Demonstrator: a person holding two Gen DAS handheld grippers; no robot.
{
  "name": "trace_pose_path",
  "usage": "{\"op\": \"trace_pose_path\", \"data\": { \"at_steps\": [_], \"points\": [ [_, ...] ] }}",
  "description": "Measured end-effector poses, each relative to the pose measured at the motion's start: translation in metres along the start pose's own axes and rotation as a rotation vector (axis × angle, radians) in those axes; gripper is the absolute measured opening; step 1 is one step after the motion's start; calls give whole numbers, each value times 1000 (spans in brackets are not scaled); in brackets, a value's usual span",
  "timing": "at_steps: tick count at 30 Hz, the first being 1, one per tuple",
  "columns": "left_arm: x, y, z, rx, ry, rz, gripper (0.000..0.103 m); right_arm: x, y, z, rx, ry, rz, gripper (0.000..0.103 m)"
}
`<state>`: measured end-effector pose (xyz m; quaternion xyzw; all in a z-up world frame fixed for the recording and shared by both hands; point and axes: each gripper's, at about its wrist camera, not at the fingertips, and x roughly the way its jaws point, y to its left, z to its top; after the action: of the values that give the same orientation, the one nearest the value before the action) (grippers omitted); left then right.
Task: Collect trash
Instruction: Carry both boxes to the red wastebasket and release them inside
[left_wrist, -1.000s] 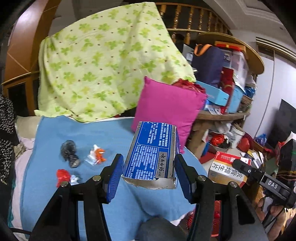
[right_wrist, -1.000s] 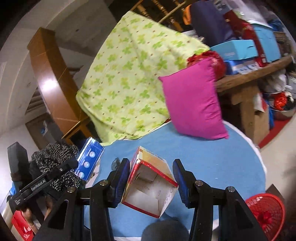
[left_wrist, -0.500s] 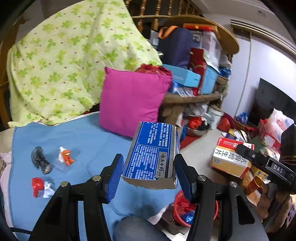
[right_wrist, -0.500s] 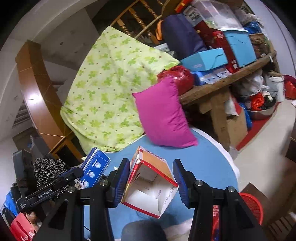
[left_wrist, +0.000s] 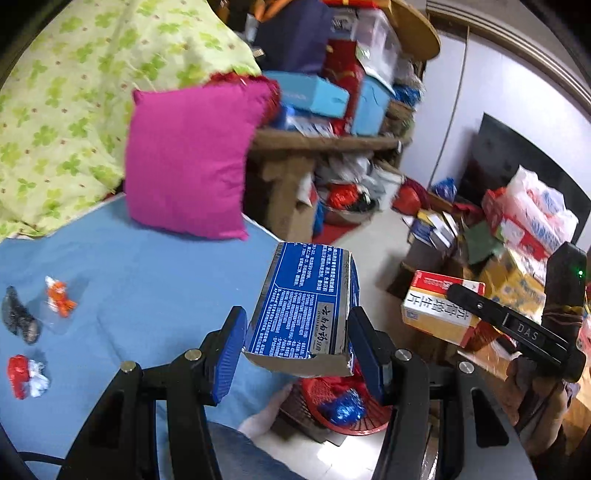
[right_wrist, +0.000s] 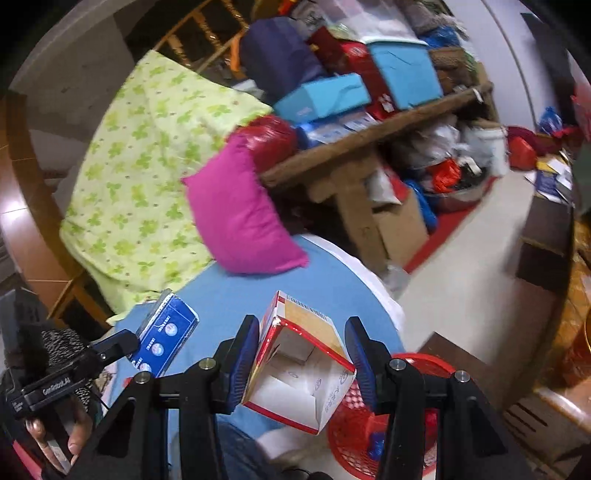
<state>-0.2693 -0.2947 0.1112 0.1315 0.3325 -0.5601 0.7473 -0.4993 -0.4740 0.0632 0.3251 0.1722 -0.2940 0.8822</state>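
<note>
My left gripper (left_wrist: 297, 350) is shut on a blue carton (left_wrist: 306, 306) with white print, held over the bed's edge above a red mesh basket (left_wrist: 343, 406) on the floor. My right gripper (right_wrist: 303, 365) is shut on an open red-and-white box (right_wrist: 299, 369), also near the basket (right_wrist: 369, 424). Each box shows in the other view, the red-and-white box (left_wrist: 439, 308) at right and the blue carton (right_wrist: 162, 332) at left. Small wrappers lie on the blue sheet: an orange one (left_wrist: 59, 301), a black one (left_wrist: 16, 314), a red-and-white one (left_wrist: 26, 374).
A pink pillow (left_wrist: 188, 158) and a green-patterned quilt (left_wrist: 62, 92) lie at the back of the bed. A cluttered wooden bench (left_wrist: 325, 140) and piled boxes and bags (left_wrist: 517, 229) crowd the floor to the right. The basket holds a blue wrapper (left_wrist: 341, 406).
Both grippers have swung right, off the bed toward the floor, each still holding its box. The red basket has come into view under them.
</note>
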Motion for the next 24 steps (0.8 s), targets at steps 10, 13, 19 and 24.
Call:
{"op": "trace_pose_path", "data": {
  "at_steps": [10, 13, 19, 24],
  "points": [
    [97, -28, -39, -12, 202, -119, 59, 40, -65, -39, 119, 115, -107, 51],
    [118, -34, -48, -8, 252, -116, 59, 46, -83, -53, 158, 136, -144, 51],
    [143, -49, -59, 24, 312, -115, 59, 54, -109, -67, 234, 158, -193, 53],
    [158, -54, -63, 31, 343, -118, 59, 56, -115, -68, 266, 153, -198, 57]
  ]
}}
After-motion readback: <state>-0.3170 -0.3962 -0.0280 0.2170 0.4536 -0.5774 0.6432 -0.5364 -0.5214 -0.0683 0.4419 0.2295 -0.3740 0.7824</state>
